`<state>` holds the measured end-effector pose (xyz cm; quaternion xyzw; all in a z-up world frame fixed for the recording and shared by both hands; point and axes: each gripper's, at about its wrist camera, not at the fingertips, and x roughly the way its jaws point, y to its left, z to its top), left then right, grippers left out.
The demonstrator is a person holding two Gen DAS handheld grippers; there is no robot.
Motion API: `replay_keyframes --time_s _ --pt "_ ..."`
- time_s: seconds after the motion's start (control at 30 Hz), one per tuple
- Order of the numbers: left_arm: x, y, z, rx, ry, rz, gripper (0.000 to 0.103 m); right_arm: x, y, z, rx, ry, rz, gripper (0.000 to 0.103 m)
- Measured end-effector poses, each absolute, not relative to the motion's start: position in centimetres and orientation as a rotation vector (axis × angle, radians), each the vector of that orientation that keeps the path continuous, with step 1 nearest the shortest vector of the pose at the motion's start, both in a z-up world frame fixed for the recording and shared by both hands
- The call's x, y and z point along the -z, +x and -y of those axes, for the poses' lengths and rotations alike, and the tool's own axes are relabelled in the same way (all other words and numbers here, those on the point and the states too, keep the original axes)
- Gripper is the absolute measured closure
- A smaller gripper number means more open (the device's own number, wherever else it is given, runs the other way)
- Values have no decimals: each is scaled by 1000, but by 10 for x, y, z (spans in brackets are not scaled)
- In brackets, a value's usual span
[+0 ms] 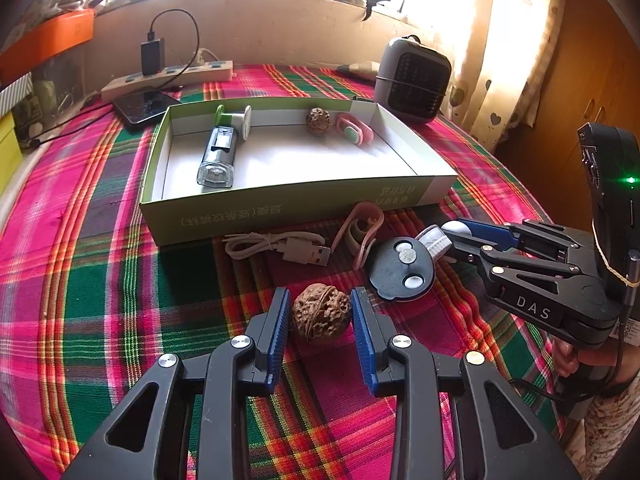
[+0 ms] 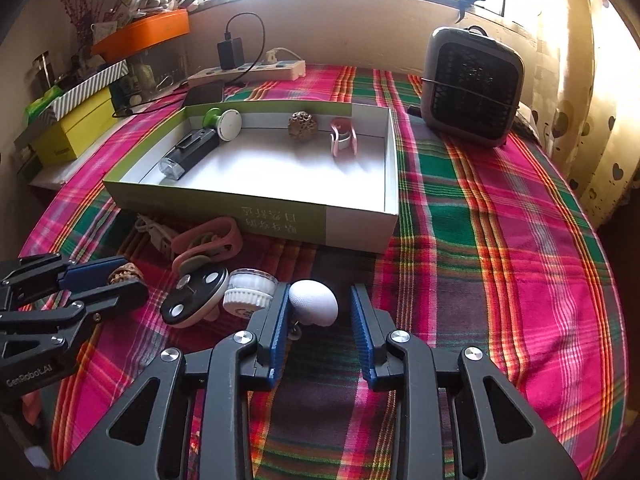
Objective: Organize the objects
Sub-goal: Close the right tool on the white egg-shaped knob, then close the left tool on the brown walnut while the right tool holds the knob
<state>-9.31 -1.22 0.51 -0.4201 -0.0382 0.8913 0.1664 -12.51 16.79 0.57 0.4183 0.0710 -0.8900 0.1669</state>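
With both grippers down among the loose items near the box, this looks like the pick-up step, two objects at once.

Walnut (image 1: 320, 314) lies on the plaid cloth (image 1: 100, 280), near-left of the box, right between the left gripper (image 1: 320, 312) pads. Pads sit at or just off its sides; I can't tell if they press, no lift visible, so I call the jaws apart around it.

White egg-shaped piece (image 2: 314, 302) lies on the cloth between the right gripper (image 2: 320, 308) pads: left pad touching or nearly so, clear gap on the right. Jaws apart, no grip. White ribbed cap (image 2: 250, 290) and black disc (image 2: 196, 296) crowd it just to its left.

Green-and-white box (image 1: 288, 196) is farther back, already holding a flashlight (image 1: 218, 156), a green spool (image 1: 234, 118), another walnut (image 1: 318, 120) and a pink clip (image 1: 354, 130). USB cable (image 1: 276, 246) and a second pink clip (image 1: 360, 232) lie loose along its near wall.

Next, by my read: close both fully, confirm hold, lift clear over the near wall, release in the open middle. Risks: round shells slipping; right jaw nudging the cap.
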Motion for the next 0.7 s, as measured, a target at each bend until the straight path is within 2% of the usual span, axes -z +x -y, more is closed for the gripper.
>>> replay_keyframes --time_s 0.17,0.7 --pt "-5 -93 12 -2538 -1196 108 74 -6 -123 -166 2526 1183 -214 79" --pt "-6 -91 8 -2541 -1197 104 75 -6 -124 -166 2527 1183 -218 79"
